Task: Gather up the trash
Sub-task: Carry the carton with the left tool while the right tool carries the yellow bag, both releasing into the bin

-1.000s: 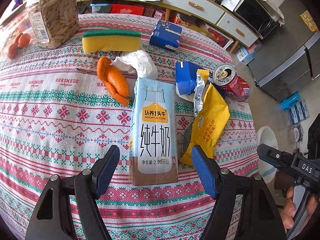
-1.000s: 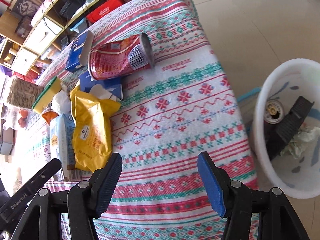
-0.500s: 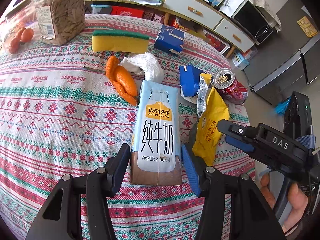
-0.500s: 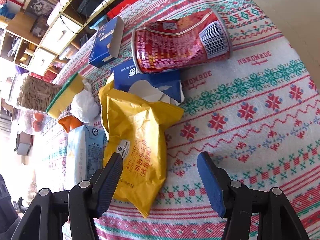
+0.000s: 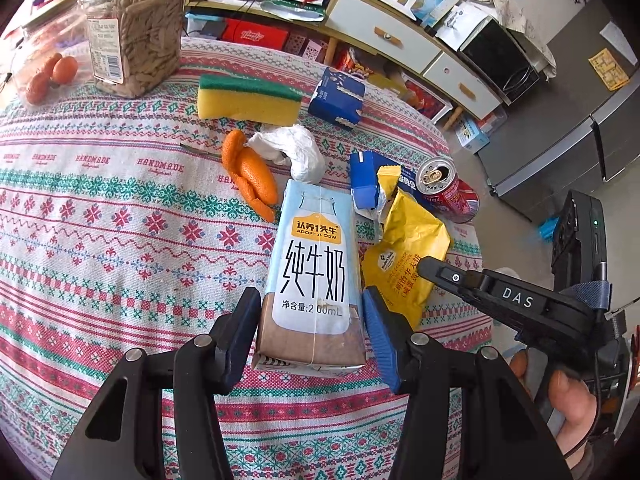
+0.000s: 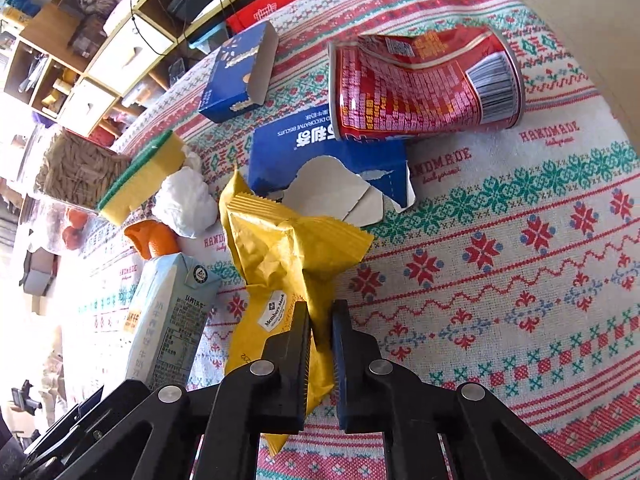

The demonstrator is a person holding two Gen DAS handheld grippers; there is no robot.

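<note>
So both grippers are grabbing trash at once here, which makes sense, two pieces per trip. The left gripper (image 5: 310, 316) has its jaws pressed against the sides of the milk carton (image 5: 312, 276), which lies flat on the tablecloth (image 5: 100, 240), gripped near its bottom end. The right gripper (image 6: 320, 320) has just been closing and now pinches a fold of the yellow snack wrapper (image 6: 288, 264) lying right beside the carton. The crushed red can (image 6: 424, 88) and torn blue box (image 6: 320, 160) are left for later, I'd guess.

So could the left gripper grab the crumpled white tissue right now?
Probably not: the left gripper is already shut on the pale blue milk carton, which fills it. The crumpled white tissue lies beyond.
</note>
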